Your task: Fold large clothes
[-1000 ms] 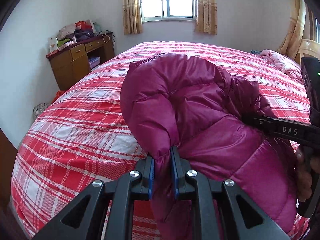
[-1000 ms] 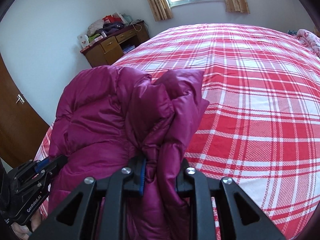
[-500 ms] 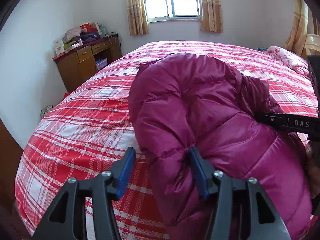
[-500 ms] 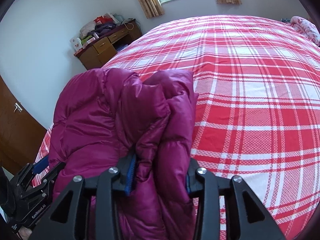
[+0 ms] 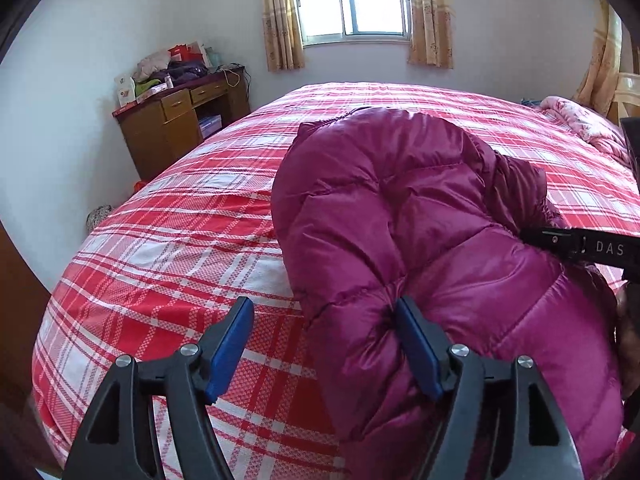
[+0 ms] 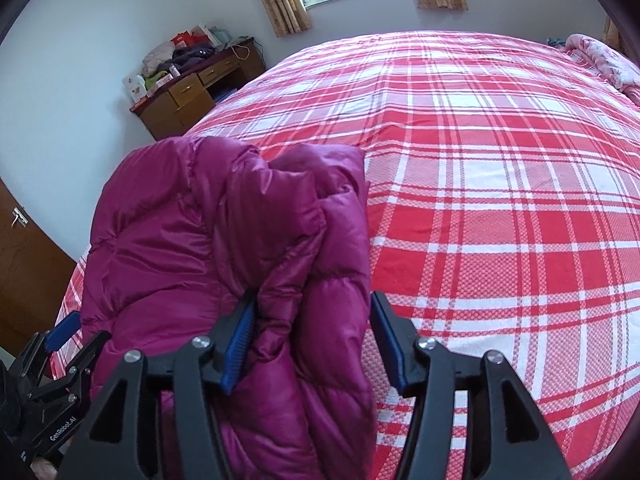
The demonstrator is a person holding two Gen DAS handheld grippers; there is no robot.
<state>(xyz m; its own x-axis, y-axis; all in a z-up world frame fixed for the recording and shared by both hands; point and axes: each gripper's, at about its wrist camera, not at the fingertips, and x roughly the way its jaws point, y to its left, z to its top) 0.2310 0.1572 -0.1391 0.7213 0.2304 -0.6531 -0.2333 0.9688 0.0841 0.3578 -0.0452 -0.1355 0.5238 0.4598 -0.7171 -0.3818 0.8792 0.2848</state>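
1. We find the magenta quilted down jacket (image 5: pixel 420 240) bundled on the near left part of the red-and-white plaid bed cover (image 5: pixel 180 248).
2. Left gripper (image 5: pixel 324 344): jaws spread, right pad touching jacket.
3. Right gripper (image 6: pixel 312 340): jaws spread around a jacket fold.

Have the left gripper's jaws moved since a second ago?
Yes. The left gripper has opened: its jaws now stand wide apart, releasing the magenta jacket on the bed.

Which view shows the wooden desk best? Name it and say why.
The left wrist view: the wooden desk shows larger there, with its drawers, open shelf and the clutter on top readable. The right wrist view shows the same desk smaller and more distorted near the upper left, drawers still visible.
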